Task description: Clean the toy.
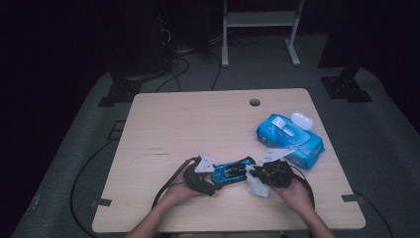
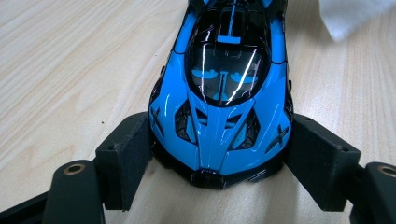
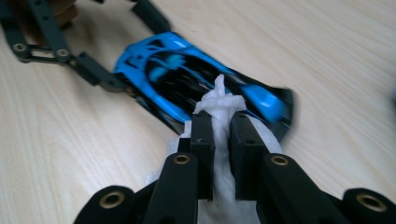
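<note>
A blue and black toy car (image 1: 233,171) sits on the wooden table (image 1: 198,124) near the front edge. My left gripper (image 1: 214,178) is shut on the car's nose; in the left gripper view both pads (image 2: 128,154) press the front corners of the car (image 2: 224,102). My right gripper (image 1: 253,173) is shut on a bunched white wipe (image 1: 258,188). In the right gripper view the wipe (image 3: 219,100) sticks out past the jaws of my right gripper (image 3: 219,140) and lies against the top of the car (image 3: 173,74) near its far end. My left gripper (image 3: 93,70) holds the other end.
A blue pack of wet wipes (image 1: 289,141) lies at the right of the table, its lid flap up, with a small white case (image 1: 302,119) behind it. A cable hole (image 1: 254,102) sits near the far edge. Cables trail from both grippers.
</note>
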`<state>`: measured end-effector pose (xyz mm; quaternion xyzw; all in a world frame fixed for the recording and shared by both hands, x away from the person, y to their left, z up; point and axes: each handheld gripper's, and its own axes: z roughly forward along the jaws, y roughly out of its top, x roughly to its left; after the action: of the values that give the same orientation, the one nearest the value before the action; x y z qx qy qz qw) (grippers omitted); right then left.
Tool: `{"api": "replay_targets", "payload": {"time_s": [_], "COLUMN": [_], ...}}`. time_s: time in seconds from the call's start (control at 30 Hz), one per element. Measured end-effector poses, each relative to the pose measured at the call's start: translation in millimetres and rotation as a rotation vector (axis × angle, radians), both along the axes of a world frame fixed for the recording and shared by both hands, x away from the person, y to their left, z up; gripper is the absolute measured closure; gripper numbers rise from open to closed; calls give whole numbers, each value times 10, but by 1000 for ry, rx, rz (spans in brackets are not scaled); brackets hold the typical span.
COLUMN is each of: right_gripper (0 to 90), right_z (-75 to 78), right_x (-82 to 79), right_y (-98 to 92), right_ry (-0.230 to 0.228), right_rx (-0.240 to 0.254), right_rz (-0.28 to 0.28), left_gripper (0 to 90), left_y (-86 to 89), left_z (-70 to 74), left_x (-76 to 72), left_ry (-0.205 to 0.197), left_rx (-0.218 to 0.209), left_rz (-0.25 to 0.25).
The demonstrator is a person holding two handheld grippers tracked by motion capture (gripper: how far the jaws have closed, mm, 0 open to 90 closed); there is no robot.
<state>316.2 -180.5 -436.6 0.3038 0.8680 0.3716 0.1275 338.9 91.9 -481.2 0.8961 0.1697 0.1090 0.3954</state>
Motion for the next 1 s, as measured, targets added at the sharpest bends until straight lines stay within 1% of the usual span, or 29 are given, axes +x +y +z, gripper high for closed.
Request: {"api": "replay_targets", "payload": {"time_s": [0.03,0.07,0.1,0.17,0.2,0.27,0.33,0.37,0.43,0.47,0.57,0.6,0.63,0.67,0.7,0.73,0.77,0.87,0.9,0.93,0.97,1.0], "right_gripper": [805,805,806,806,806,806,806,806,806,806,806,806,806,806,806,806,806,806,805,805,804,804], "right_z": [-34,-34,-62,-57,-45,2,44,72,92,82,-9,-11,-11,18,18,33,52,52,1,1,-42,-72], "right_x": [-1,-1,-9,-7,-6,-3,9,16,23,29,54,121,121,195,195,225,268,374,443,443,474,488], "right_y": [120,120,159,138,94,-33,-101,-125,-117,-94,-22,-77,-77,-119,-119,-128,-110,23,117,117,133,112], "right_ry": [-4,-4,-25,-28,-32,-39,-51,-62,-63,-59,-43,-33,-33,-46,-46,-45,-37,-29,-29,-29,-26,-29], "right_rx": [-28,-28,-66,-66,-69,-48,-46,-36,-15,-18,-68,-50,-50,-43,-43,-30,6,29,-14,-14,-38,-28], "right_rz": [37,37,46,39,23,-19,-45,-60,-60,-47,-30,-70,-70,-113,-113,-116,-116,-104,-98,-98,-94,-89], "left_gripper": [254,254,254,254,254,254,254,254,254,254,254,254,254,254,254,254,254,254,254,254,255,255], "left_y": [0,0,0,1,3,4,2,1,0,0,-1,-1,-2,-2,-2,-3,-1,2,3,4,5,4], "left_z": [0,1,0,-1,-2,-4,-5,-5,-2,-1,0,-1,-2,-4,-3,-3,-1,-4,-3,-4,-2,-2], "left_x": [-1,-2,-1,1,2,3,2,1,-1,-1,-2,-2,-2,-1,-1,-3,-2,1,2,2,2,2], "left_ry": [-1,-1,-1,-2,-1,-1,0,-1,-2,-2,-2,-2,-1,0,-1,-1,-1,1,0,-2,2,2], "left_rx": [1,1,1,0,-1,-4,-6,-6,-3,-1,1,0,-3,-5,-4,-4,-1,-4,-3,-2,-1,-2], "left_rz": [0,1,0,-2,-3,-2,-1,-1,0,0,1,1,2,2,1,2,0,0,-2,-2,0,1]}}
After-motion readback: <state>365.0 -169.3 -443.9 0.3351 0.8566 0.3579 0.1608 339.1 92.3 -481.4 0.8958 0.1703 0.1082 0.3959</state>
